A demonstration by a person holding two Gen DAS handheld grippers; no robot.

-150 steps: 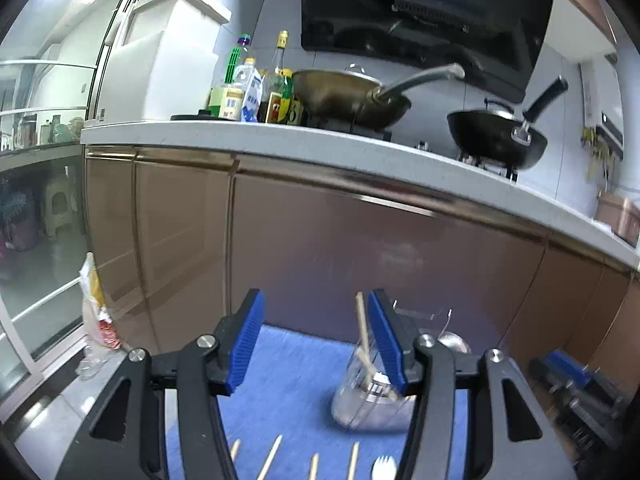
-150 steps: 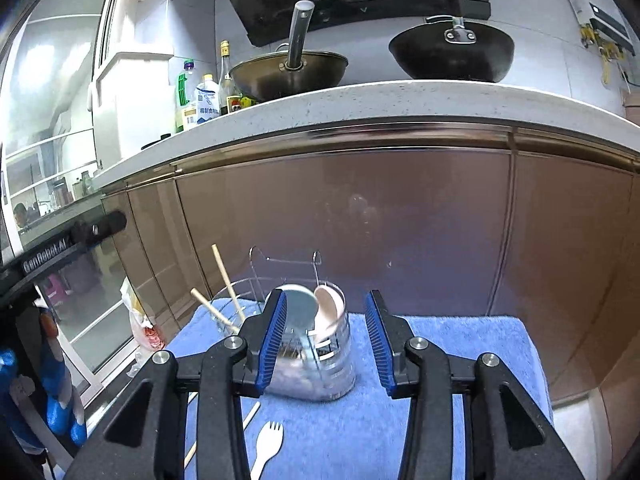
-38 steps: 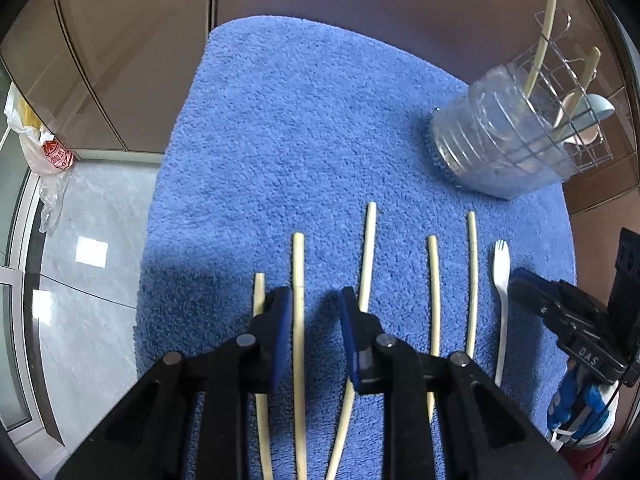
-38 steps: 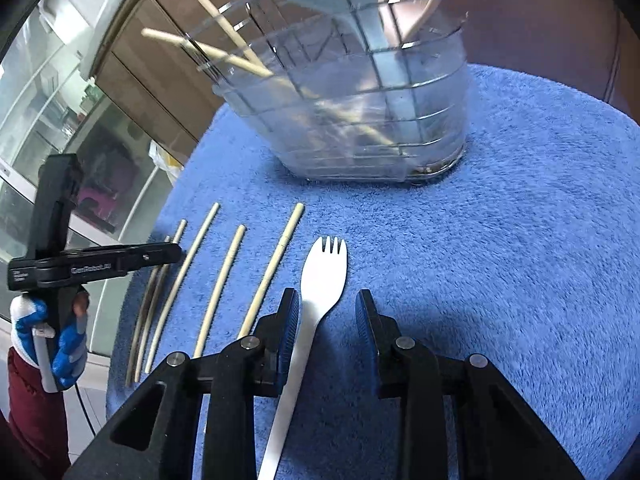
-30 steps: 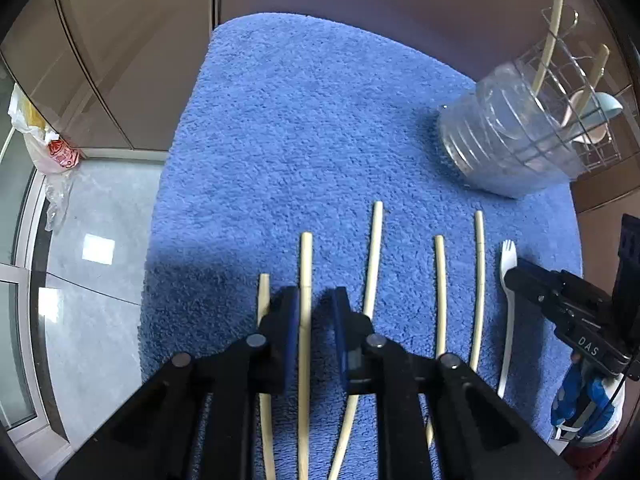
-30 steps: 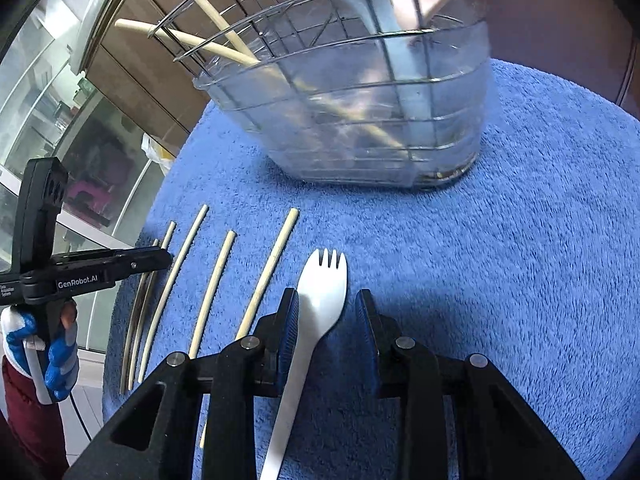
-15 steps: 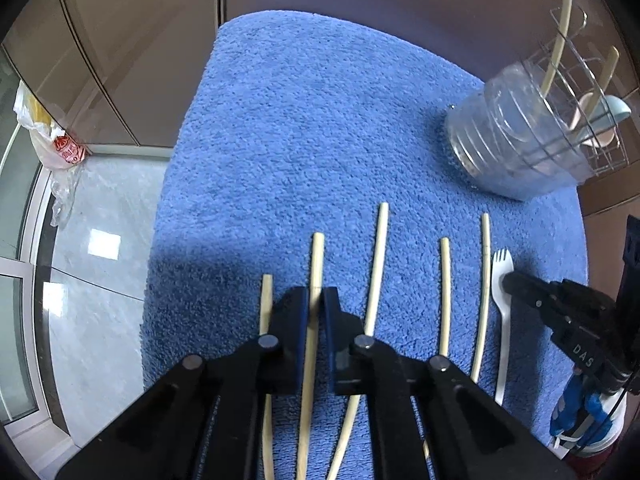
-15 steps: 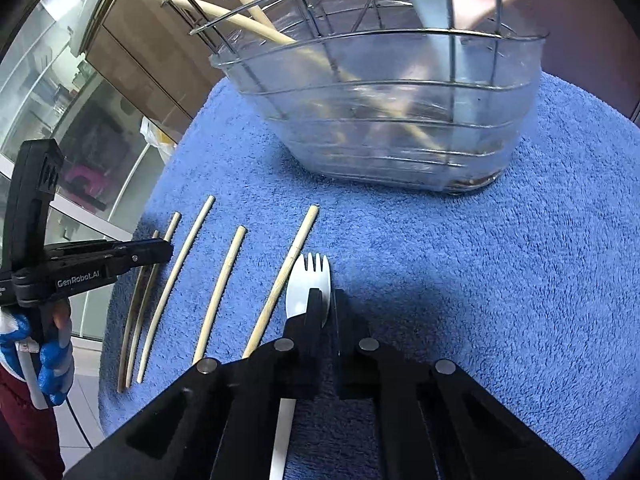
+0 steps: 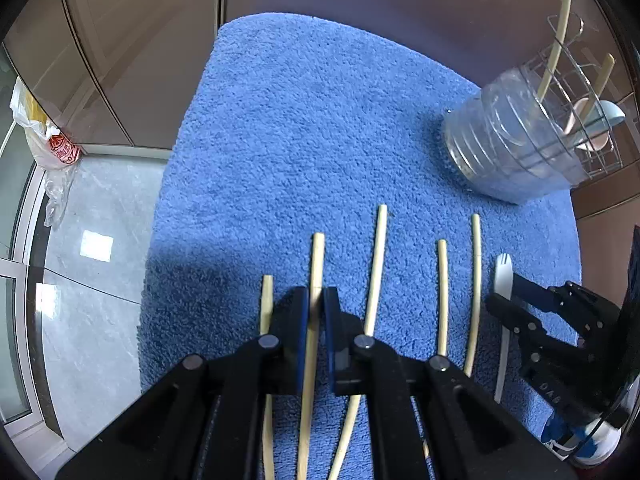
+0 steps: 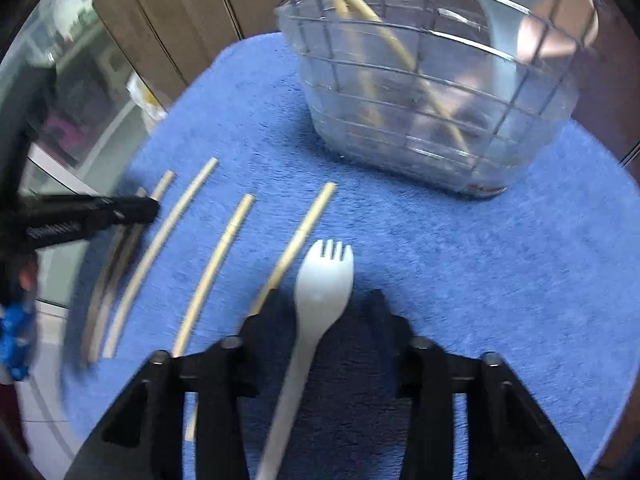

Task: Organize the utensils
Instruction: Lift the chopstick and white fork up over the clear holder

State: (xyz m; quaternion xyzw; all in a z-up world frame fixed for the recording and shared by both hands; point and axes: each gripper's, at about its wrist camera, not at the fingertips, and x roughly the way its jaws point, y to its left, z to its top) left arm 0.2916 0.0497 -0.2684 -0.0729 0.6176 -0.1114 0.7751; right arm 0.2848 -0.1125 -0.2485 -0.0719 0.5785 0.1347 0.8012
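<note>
The left gripper (image 9: 316, 308), low centre in its own view, is pinching 1 pale wooden chopstick (image 9: 317, 256), whose long axis runs straight up the frame between the blue pads (image 9: 302, 312). 4 more chopsticks lie parallel on the blue fleecy mat (image 9: 304, 128).

In the right wrist view, the right gripper (image 10: 322, 312) straddles the white plastic fork (image 10: 324, 276), handle running down between the jaws and tines pointing toward the clear ribbed utensil holder in a wire rack (image 10: 436, 92) at upper right. Its jaws have just been opening and stand spread either side of the fork, gripping nothing. The right hand is nearer the holder.
</note>
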